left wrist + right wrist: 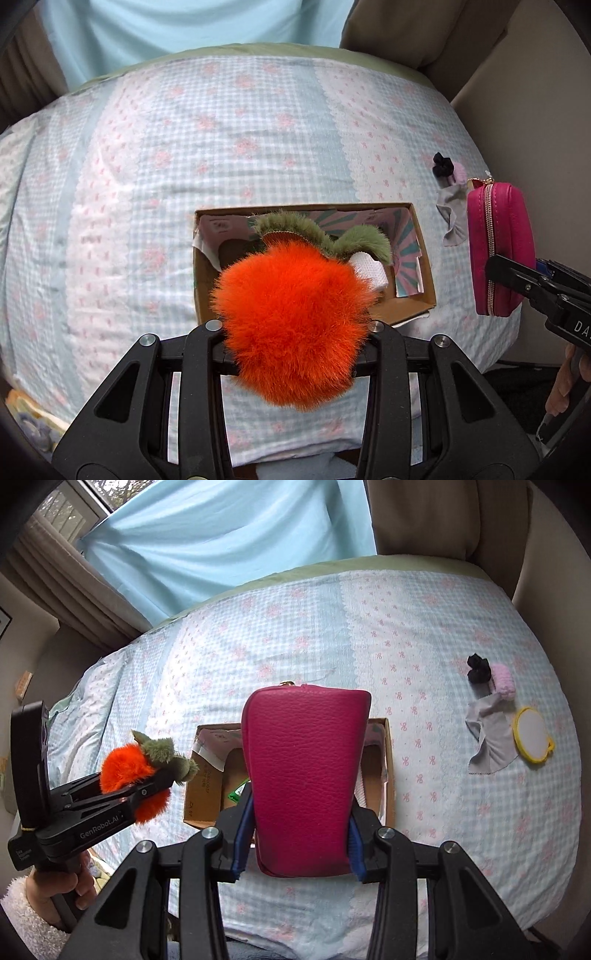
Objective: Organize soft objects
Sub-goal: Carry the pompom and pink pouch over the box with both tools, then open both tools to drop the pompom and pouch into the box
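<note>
Left gripper (295,332) clamps my fuzzy orange plush (291,325); right gripper (299,853) clamps the pink pouch (304,775), both above the cardboard box (424,273) on the bed (184,166). I'd lower each fully inside before releasing.

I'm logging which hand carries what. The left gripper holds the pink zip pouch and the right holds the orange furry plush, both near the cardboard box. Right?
Swapped. The left gripper holds the orange furry plush, as the left wrist view shows; the right gripper clamps the pink zip pouch. Both are near the cardboard box.
</note>
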Demonstrator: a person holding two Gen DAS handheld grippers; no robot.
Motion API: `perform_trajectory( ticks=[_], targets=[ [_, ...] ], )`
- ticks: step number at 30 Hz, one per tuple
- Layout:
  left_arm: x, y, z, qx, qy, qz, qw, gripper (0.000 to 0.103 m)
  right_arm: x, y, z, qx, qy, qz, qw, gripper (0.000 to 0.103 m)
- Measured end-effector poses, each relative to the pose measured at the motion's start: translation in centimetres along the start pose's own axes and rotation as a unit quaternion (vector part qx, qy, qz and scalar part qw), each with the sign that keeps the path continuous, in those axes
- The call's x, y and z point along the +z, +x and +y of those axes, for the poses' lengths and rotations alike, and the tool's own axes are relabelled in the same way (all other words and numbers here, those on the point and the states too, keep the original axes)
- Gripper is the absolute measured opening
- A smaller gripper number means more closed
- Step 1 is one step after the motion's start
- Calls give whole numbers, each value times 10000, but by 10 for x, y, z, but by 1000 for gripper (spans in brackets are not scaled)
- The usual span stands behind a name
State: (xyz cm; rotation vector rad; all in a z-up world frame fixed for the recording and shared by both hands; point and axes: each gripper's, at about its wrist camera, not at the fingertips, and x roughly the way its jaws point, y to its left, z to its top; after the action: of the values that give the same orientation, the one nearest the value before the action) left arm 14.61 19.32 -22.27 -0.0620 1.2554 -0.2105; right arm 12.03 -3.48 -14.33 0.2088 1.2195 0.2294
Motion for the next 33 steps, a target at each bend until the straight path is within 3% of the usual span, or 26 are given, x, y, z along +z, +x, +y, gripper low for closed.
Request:
perform_trajectory(
  ticks=[8, 17, 25, 26, 29, 31, 33],
  targets=[
    [7, 45, 23, 12, 809, 532, 9953, 33, -12, 66, 12, 184, 970, 633, 9931, 39],
    [9, 109, 35, -24, 1272, 1287, 9835, 33, 2, 135, 4, 253, 1635, 1363, 9767, 39],
    [14, 135, 39, -105, 1190, 1454, 9821, 34, 12, 169, 5, 144, 1668, 1765, 9700, 41],
    [14, 137, 39, -113, 1181, 1466, 9821, 42, 13, 171, 5, 169, 1681, 1755, 9699, 42],
    [10, 140, 38, -27, 1251, 1494, 9808, 102, 14, 177, 6, 78, 1723, 1648, 9711, 55],
    [7, 139, 36, -26, 1281, 1434, 9813, 103, 14, 176, 5, -117, 1752, 1512, 9728, 101],
    [6, 140, 37, -113, 1212, 1513, 9810, 103, 15, 172, 4, -218, 1683, 1330, 9765, 103]
  ],
)
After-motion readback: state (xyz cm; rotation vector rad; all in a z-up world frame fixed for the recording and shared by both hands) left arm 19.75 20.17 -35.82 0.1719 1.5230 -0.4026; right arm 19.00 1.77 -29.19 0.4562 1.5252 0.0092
